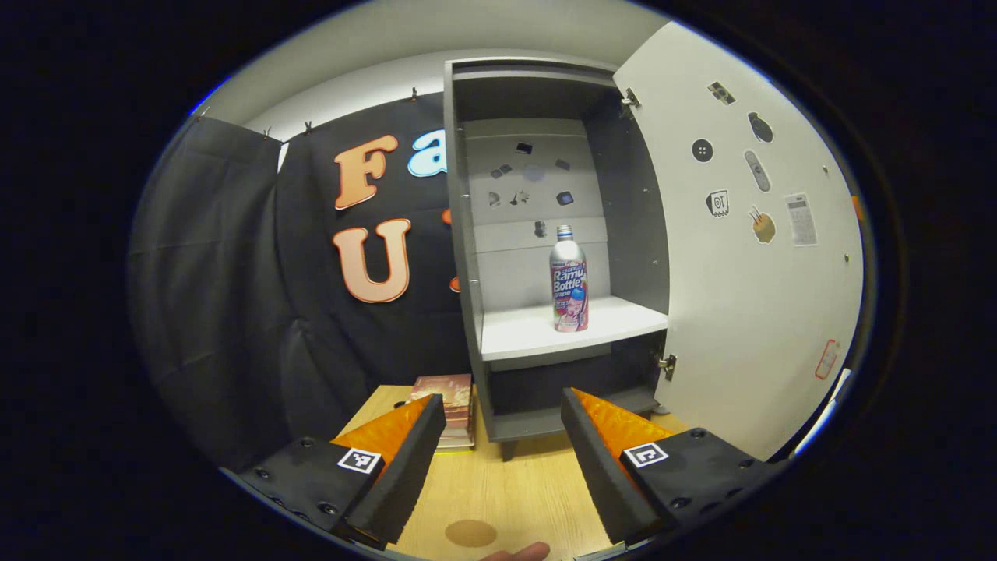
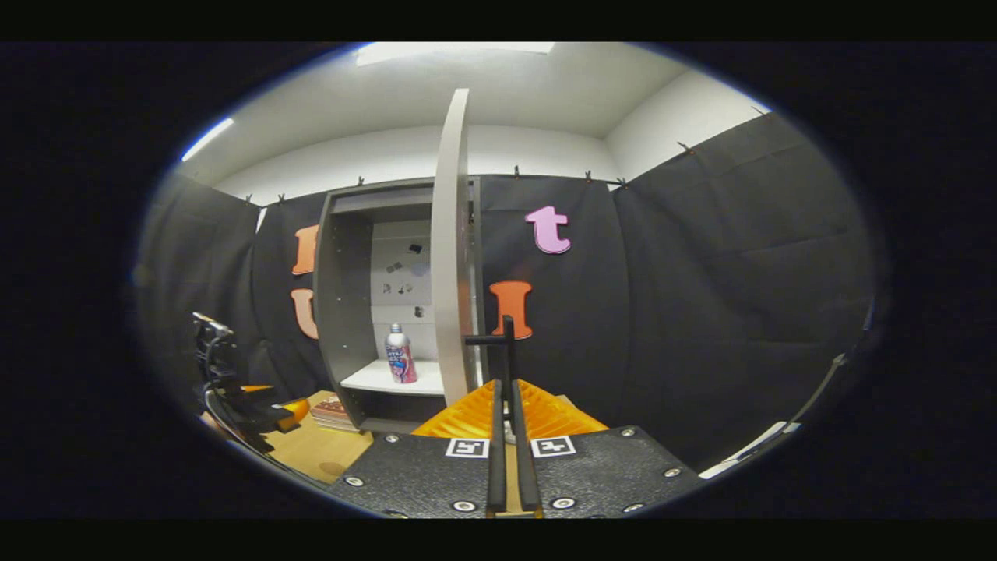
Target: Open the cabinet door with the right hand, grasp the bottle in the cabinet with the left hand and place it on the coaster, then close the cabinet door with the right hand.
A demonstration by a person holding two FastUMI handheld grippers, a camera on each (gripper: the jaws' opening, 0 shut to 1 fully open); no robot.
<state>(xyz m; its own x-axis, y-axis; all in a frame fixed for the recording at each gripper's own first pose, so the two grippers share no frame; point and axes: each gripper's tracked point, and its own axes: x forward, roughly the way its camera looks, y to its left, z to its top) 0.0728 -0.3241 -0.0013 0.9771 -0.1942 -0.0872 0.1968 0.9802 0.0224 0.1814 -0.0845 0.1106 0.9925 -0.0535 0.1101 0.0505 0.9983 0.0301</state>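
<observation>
A: What is the biggest thing in the left gripper view?

B: The tall grey cabinet with a white shelf (image 1: 545,234), toward twelve o'clock. Its white door with stickers on the inside face (image 1: 748,257) stands swung wide, out toward three o'clock.

A: And in the right gripper view?

B: The same cabinet (image 2: 350,312) sits near ten o'clock, and the door (image 2: 450,257) shows edge-on, running up toward twelve.

A: What does the cabinet stand on?

B: A pale wooden table (image 1: 506,483), at six o'clock in the left gripper view. A stack of books (image 1: 448,405) lies on it just beside the cabinet's foot, about seven o'clock of the shelf.

A: The grippers?

B: The left gripper (image 1: 502,428) has its fingers spread wide, holding nothing, well apart from the shelf. In the right gripper view it appears at eight o'clock (image 2: 257,405). The right gripper (image 2: 506,405) has its fingers pressed together around the thin black door handle (image 2: 498,340), pinching it.

A: Where is the bottle?

B: The silver metal bottle with a pink and purple label (image 1: 568,280) stands upright on the white shelf, right of its middle; in the right gripper view (image 2: 400,354) it shows just beside the door's edge.

A: And the coaster?

B: The small round brown coaster (image 1: 470,533) lies on the table at six o'clock, between the left fingers. A fingertip (image 1: 518,553) shows just beside it.
</observation>
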